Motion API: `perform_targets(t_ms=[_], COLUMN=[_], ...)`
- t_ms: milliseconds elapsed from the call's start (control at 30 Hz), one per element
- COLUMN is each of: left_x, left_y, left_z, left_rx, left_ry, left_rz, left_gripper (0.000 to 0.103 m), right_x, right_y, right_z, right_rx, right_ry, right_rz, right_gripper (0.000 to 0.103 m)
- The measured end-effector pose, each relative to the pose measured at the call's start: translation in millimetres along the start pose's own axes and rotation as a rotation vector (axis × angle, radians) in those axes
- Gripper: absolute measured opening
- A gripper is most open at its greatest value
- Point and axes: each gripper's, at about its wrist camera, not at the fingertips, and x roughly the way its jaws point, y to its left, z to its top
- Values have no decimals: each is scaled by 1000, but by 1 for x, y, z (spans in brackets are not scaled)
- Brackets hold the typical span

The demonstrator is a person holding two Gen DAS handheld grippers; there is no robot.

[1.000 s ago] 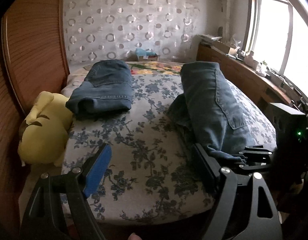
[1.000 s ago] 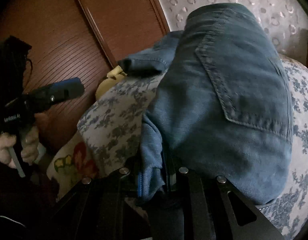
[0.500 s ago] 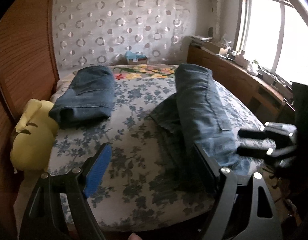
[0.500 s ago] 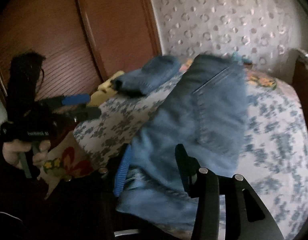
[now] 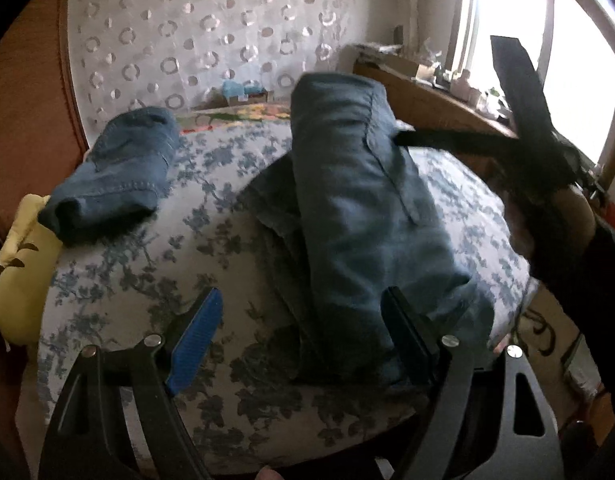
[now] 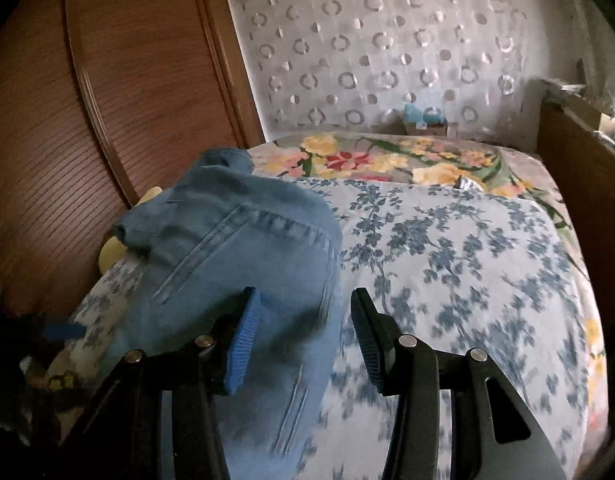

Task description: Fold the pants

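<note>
Left gripper: jaws wide, empty, hovering over the bed. Folded jeans lie lengthwise ahead, near end just beyond its right finger. Right gripper: jaws have just opened partway, nothing between them; the jeans sit below and to its left. Second folded pair far left.

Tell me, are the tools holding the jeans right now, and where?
No. Both are empty. The right tool has just been opening and hangs above the jeans with nothing between its pads. The left tool stands wide open over the jeans' near end, not pinching them.
</note>
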Motion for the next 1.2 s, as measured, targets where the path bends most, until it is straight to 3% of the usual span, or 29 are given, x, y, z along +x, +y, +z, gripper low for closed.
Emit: perform_targets(t_ms=[100,267,467,1067,1133,1200], left_x=[8,14,15,10,9,11], left_y=[0,3,3,0,-2,-5], left_z=[-5,-12,-15,-16,-20,-24], left_rx=[3,-6,-22,-28,-28,-27], left_ry=[23,39,47,26,28,36], left_rz=[5,2,-13,-58,-83,-101], left_gripper=[82,82,82,81,72,65], right_x=[29,67,66,74,75,77], right_y=[4,5,-19,-41,-41,-41], right_z=[8,10,11,-2,-3,-2], right_rx=[-12,-63,60,136,137,146], right_ry=[56,140,183,213,217,226], right_rz=[17,-37,40,167,191,216], right_gripper=[49,56,66,68,68,61])
